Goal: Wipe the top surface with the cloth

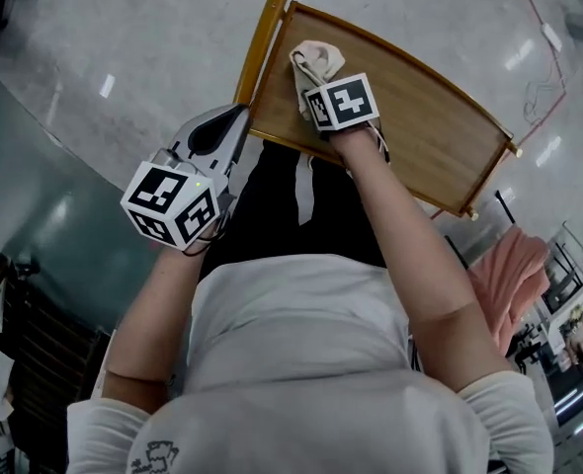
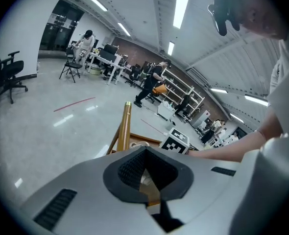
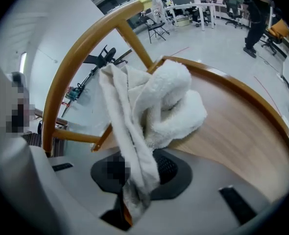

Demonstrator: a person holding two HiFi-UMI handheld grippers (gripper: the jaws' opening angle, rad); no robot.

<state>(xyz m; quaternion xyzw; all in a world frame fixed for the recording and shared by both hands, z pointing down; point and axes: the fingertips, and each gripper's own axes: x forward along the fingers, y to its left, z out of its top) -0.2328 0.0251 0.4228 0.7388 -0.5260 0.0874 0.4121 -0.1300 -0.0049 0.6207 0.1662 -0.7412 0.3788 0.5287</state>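
In the right gripper view, the gap between the jaws of the right gripper (image 3: 133,180) was masked by the clamped cloth (image 3: 156,106), and the desk's (image 3: 232,136) right edge was cut off by the picture. In the left gripper view, the desk was mostly hidden behind the left gripper (image 2: 147,174).

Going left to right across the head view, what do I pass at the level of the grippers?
left gripper → right gripper, fingers shut on the cloth → bare stretch of the wooden top
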